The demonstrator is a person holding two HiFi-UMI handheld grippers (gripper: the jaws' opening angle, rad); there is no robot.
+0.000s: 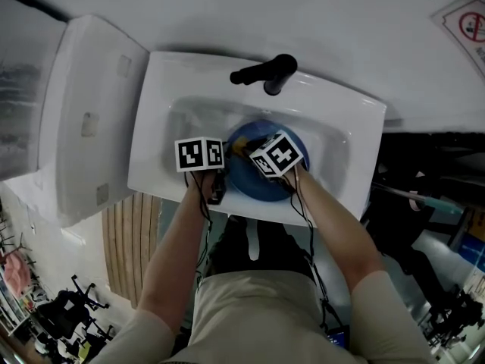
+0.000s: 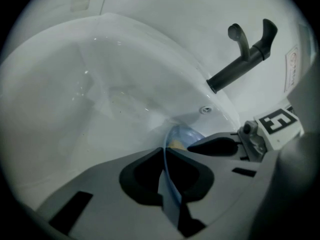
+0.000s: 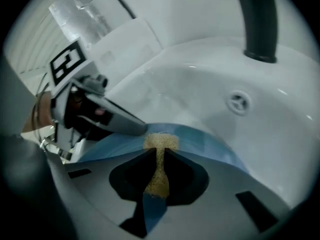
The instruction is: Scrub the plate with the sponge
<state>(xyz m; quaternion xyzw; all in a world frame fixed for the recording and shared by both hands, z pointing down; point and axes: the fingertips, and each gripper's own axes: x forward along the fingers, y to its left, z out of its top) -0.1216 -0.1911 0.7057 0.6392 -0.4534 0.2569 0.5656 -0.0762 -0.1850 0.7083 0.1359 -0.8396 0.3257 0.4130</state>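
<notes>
A blue plate [image 1: 250, 182] stands tilted in the basin of the white sink [image 1: 155, 127]. My left gripper [image 1: 225, 162] is shut on the plate's thin left rim [image 2: 169, 181]; in the left gripper view the rim runs edge-on between the jaws. My right gripper [image 1: 251, 149] is shut on a yellow sponge [image 3: 159, 156] and presses it against the plate's blue face [image 3: 205, 141]. The left gripper's fingers [image 3: 117, 121] show just left of the sponge in the right gripper view. In the left gripper view the right gripper [image 2: 216, 146] lies close by, with a bit of sponge [image 2: 175, 144] at the plate.
A black faucet [image 1: 265, 71] stands over the back of the basin. An overflow hole [image 3: 239, 102] sits in the basin's rear wall. A white toilet cistern [image 1: 83, 120] stands to the left of the sink. The person's arms [image 1: 182, 241] reach in from below.
</notes>
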